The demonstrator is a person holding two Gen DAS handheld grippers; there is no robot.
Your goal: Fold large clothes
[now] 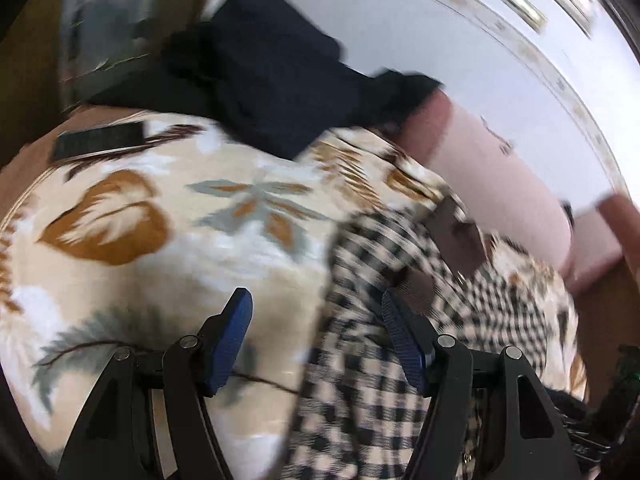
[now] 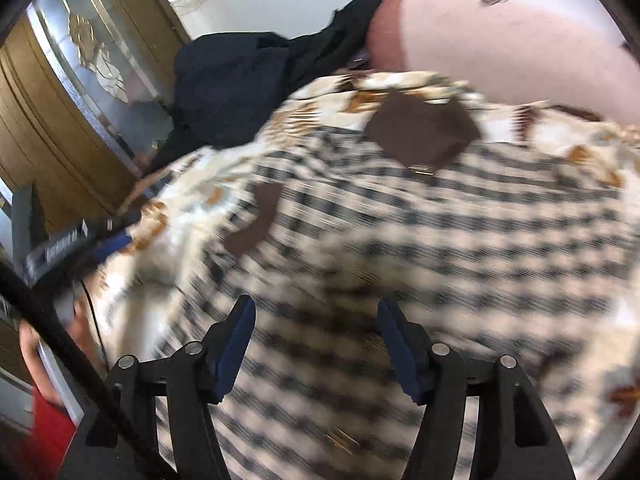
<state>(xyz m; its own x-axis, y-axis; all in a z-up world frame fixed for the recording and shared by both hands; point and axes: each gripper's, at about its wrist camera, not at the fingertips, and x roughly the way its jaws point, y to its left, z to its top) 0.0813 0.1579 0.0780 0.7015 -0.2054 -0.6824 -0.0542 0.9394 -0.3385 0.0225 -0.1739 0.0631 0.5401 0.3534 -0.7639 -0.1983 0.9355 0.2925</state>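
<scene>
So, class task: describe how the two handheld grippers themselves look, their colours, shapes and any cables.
Both the left gripper and the right gripper have matte black angular linkage arms with silver round pivot pins. Each finger carries a dark blue ribbed pad. A thick black cable crosses the right wrist view's lower left.

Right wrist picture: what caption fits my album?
Open right tongs hover over a checked garment on a leaf-print blanket.

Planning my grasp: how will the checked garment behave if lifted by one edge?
Probably floppy: the checked garment lies rumpled on the leaf-print blanket. It likely drapes and sags, being broad. The brown patches may be slightly stiffer.
</scene>
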